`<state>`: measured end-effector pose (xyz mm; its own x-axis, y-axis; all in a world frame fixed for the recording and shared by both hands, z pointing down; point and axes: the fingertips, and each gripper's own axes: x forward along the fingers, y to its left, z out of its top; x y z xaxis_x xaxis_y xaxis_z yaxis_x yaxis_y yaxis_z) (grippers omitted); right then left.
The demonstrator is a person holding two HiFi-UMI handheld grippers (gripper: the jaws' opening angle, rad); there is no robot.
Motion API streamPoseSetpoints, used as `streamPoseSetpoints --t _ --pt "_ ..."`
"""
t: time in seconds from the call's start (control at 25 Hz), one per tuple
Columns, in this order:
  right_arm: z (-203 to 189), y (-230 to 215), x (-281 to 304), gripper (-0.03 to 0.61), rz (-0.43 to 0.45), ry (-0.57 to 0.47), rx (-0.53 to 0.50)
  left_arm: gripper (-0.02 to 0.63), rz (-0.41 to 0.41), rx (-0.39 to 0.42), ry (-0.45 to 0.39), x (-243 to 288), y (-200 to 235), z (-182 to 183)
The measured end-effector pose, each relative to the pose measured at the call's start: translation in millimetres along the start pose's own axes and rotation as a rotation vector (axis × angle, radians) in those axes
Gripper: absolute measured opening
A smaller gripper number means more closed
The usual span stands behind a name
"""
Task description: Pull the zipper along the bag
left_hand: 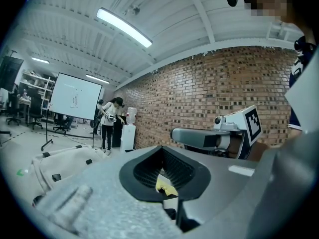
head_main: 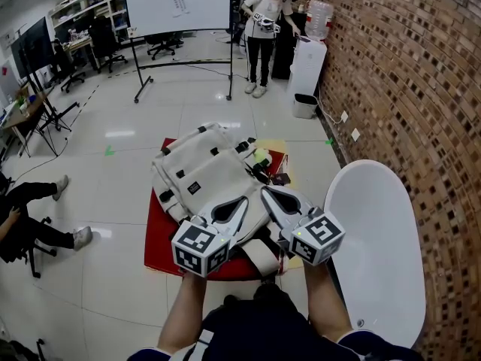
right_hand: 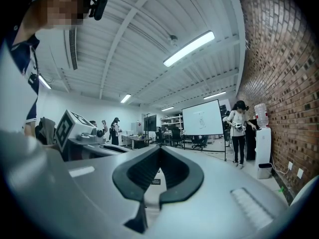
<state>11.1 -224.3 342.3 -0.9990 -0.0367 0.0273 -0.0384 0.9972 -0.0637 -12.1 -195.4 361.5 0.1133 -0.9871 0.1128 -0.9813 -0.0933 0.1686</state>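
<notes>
Risk — my left gripper (head_main: 242, 201) and right gripper (head_main: 267, 192) hover pinched together, empty, over the bag (head_main: 199, 171), so closed jaws may shove fabric and miss the zipper.

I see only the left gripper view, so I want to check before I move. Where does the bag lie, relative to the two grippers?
Observer: The bag lies on a red surface. The left gripper and the right gripper hang over its near end.
Operator: Is the right gripper open?
Observer: No. In the right gripper view its jaws are together, with nothing between them.
Operator: What stands on my right side?
Observer: A white table, close beside the red surface.
</notes>
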Motion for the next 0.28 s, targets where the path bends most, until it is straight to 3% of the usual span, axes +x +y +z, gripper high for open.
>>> streamPoseSetpoints --t 0.28 --pt "-0.6 -2.2 3.6 0.005 -0.006 0.004 0.0 0.002 0.003 0.008 0.019 0.1 3.8 -2.5"
